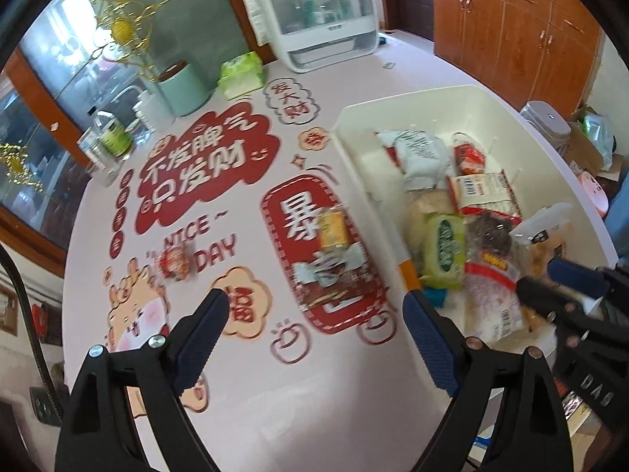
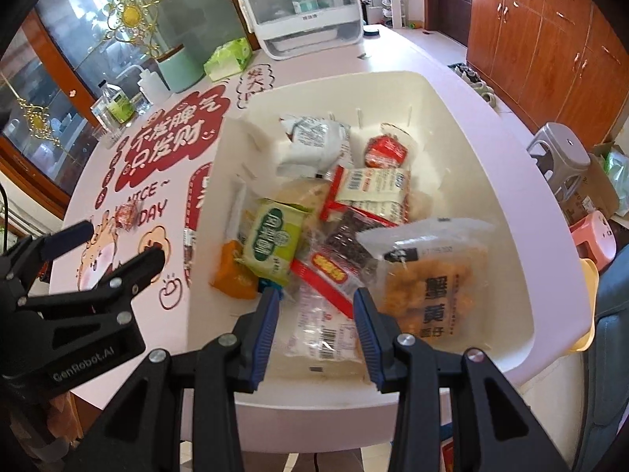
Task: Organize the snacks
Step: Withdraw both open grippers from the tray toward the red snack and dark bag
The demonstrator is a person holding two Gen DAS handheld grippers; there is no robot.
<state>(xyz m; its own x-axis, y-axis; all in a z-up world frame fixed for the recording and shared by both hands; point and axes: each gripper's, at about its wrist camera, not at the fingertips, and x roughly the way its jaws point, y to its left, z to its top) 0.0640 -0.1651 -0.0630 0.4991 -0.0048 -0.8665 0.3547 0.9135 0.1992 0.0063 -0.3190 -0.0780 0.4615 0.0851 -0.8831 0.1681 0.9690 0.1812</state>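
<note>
A white bin (image 2: 452, 126) fills the centre of the right wrist view, sitting on a pale pink table (image 1: 243, 373) printed with red Chinese characters and "NICE DAY". Inside it the snacks lie heaped: a white-grey pouch (image 2: 314, 145) toward the top, a small red packet (image 2: 387, 149) to its right, a red-edged pack with a barcode (image 2: 369, 192), a green packet (image 2: 273, 240) left of centre, an orange wrapper (image 2: 232, 271) at the lower left, a dark crinkled pack (image 2: 350, 240), and a clear bag of golden-brown pieces with black characters (image 2: 428, 287) at the lower right.

The right gripper (image 2: 316, 330) hovers over the bin's near end, its blue-padded jaws parted on either side of a clear packet with a red band (image 2: 326, 306); whether they touch it cannot be told.

In the left wrist view, the left gripper (image 1: 316, 338) is spread wide and empty above the table, left of the bin. 2 loose snacks lie on the table: a small red one (image 1: 177, 263) at centre left, and a blurred yellow one (image 1: 334, 232) near the bin's wall.
</note>
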